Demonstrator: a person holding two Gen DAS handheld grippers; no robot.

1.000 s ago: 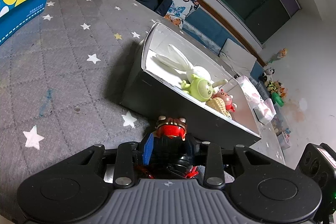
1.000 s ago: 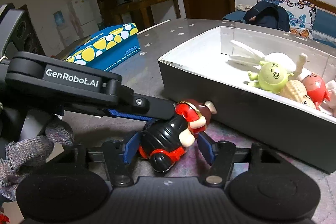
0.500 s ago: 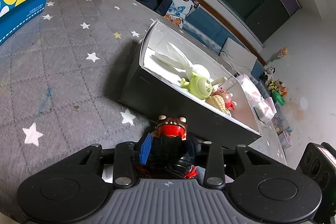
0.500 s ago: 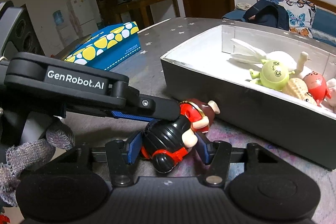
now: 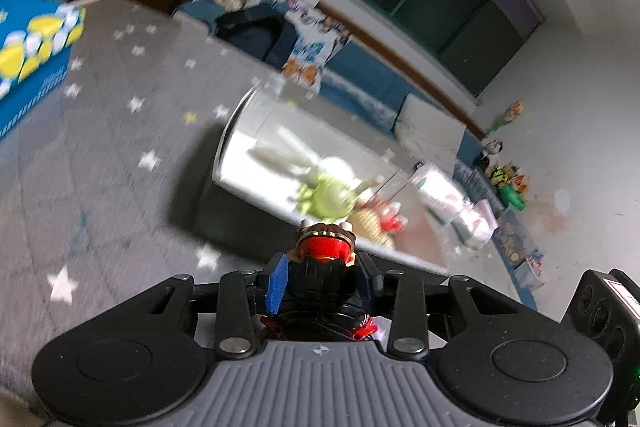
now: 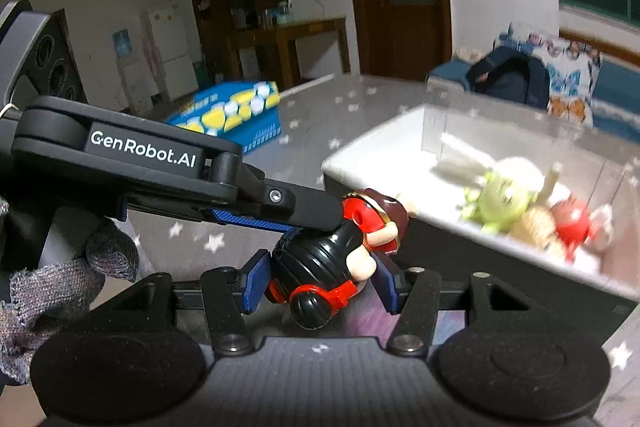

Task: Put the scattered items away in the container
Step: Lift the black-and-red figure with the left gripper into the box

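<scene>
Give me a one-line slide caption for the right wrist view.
Both grippers, right gripper and left gripper, clamp one black-and-red toy figure beside the toy-filled white box.

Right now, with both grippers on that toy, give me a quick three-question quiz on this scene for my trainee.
1. True or false: the toy figure is already inside the box.
2. How many grippers clamp the figure: A) none, B) one, C) two?
3. Fill in: the green toy lies inside the ____.
Key: 1 false; 2 C, the left gripper and right gripper; 3 box.
</scene>
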